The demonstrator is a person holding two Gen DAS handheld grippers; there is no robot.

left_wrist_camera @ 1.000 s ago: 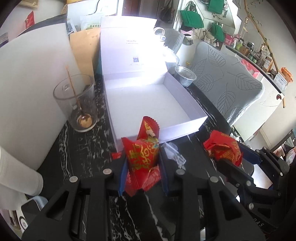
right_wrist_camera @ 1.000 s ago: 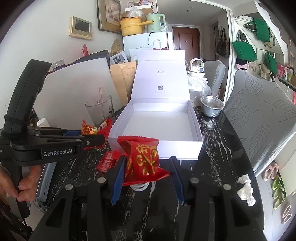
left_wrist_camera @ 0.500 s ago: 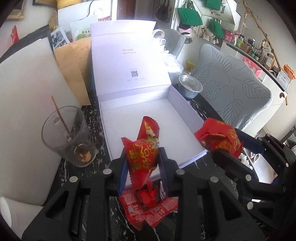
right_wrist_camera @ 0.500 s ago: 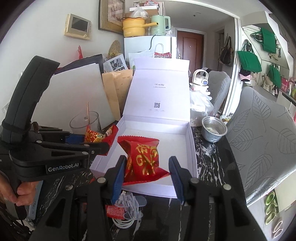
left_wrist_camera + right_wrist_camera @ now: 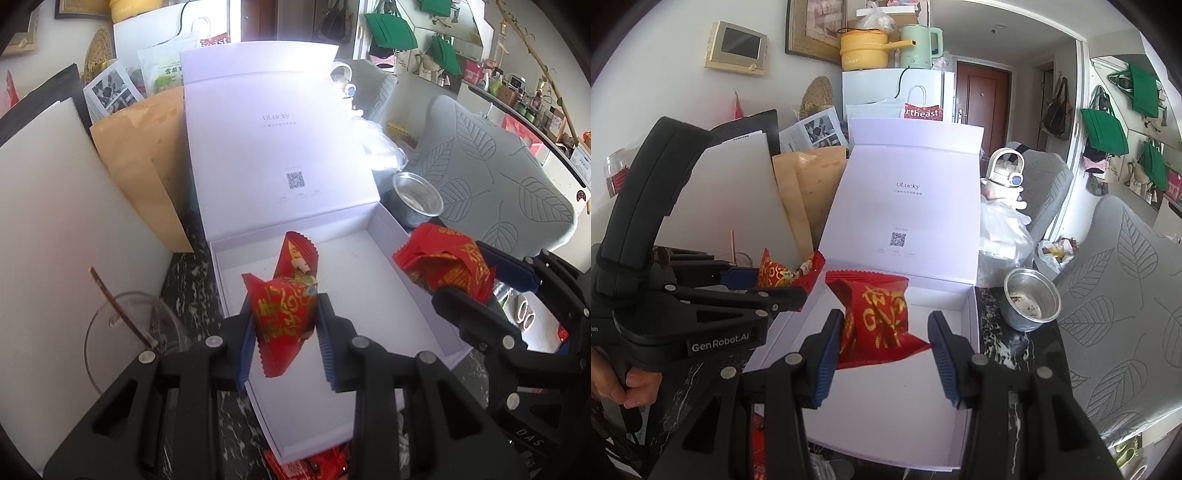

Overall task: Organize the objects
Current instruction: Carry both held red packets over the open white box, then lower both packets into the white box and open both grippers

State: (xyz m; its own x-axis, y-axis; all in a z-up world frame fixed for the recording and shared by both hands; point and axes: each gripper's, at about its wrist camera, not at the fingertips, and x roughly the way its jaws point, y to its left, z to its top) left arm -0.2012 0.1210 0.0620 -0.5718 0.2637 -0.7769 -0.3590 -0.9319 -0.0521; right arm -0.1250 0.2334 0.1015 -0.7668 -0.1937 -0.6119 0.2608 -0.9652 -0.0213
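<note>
Black marble tabletop [image 5: 1015,354] under you carries an open white box [image 5: 373,295] with its lid standing up at the far edge, a metal bowl [image 5: 1030,302] just beside the box's right wall and a drinking glass [image 5: 122,332] near its left wall; more red packets [image 5: 314,463] lie on the table at the box's near edge.

Your left gripper [image 5: 284,325] is closed firmly on a red snack packet [image 5: 284,306], both pads pressed against its sides, and it hangs above the box's near-left part; your right gripper [image 5: 882,347] stands partly open, its left pad touching the second red packet [image 5: 882,317] while a gap shows at the right pad, so whether that grip is firm I cannot tell; this packet hovers over the box's middle.

By my reading you are at the placing step, with both packets carried over the box and neither yet laid down; next, lower each toward the box floor, keep them apart so they land side by side, then spread the jaws fully and lift clear without dragging the wrappers.
</note>
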